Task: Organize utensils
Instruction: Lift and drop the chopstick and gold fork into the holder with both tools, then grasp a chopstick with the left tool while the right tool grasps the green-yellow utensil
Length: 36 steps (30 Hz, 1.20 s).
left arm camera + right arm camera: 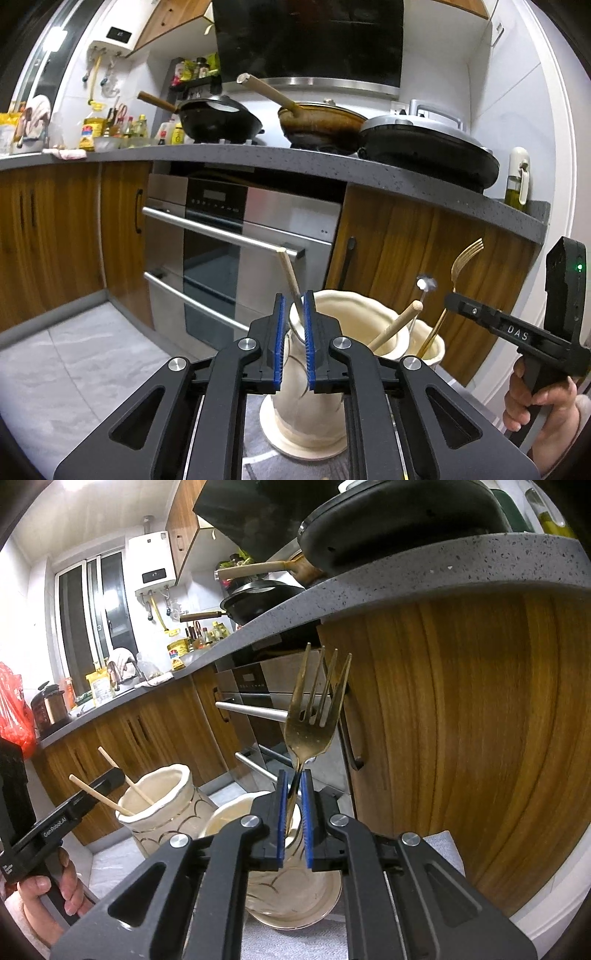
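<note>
Two cream ceramic holders stand side by side on a grey mat. My left gripper (294, 299) is shut on a wooden chopstick (289, 273) that stands in the nearer holder (354, 321); a second wooden stick (395, 325) leans in that holder. My right gripper (293, 775) is shut on a gold fork (314, 716), tines up, its handle reaching down into the other holder (229, 818). The chopstick holder (162, 805) shows to the left in the right wrist view. The right gripper (448, 297) also shows in the left wrist view, by the fork (465, 258). A silver-tipped utensil (424, 286) stands nearby.
Wooden cabinets (461, 738) and an oven (236, 243) stand just behind the holders. A grey counter (295, 158) above carries pans (321, 122) and bottles. Grey floor (74, 362) lies to the left.
</note>
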### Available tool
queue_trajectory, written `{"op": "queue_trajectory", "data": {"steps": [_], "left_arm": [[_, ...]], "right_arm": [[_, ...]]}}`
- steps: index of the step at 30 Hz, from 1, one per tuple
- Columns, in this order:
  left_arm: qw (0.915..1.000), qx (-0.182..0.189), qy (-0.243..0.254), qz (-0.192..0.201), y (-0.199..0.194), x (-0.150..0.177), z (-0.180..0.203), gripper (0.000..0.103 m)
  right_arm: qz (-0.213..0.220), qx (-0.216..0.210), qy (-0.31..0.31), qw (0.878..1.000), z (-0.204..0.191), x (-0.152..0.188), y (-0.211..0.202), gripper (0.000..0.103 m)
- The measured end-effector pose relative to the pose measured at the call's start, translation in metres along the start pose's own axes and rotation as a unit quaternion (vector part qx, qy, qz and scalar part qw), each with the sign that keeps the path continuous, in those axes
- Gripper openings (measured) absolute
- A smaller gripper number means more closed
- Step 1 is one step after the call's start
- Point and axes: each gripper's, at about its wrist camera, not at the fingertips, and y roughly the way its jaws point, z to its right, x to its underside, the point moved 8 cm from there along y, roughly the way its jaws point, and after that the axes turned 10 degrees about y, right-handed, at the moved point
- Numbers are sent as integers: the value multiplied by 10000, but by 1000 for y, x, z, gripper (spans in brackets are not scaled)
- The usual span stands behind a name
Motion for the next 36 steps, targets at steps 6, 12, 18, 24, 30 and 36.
{"op": "queue_trajectory", "data": {"steps": [6,12,18,24,30,36], "left_arm": [[10000,-54,-13,61,-3,-2,-1,28],[9996,-267,42,16,-8,-2,-4,41],[9986,-522,125,15,-26,5,-5,62],[9974,-691,144,-137,-44,23,-1,81],[9960,-750,178,-453,-57,48,7,89],[9929,-808,175,-850,-64,75,12,93]], "right_arm": [[1,-5,50,10000,2,-2,-1,22],[63,-9,76,10000,3,-2,-11,42],[55,41,74,9999,4,9,-30,63],[-109,60,-102,9999,-1,34,-51,90],[-377,173,-198,9989,-3,59,-58,97],[-679,415,-258,9965,0,83,-63,97]]}}
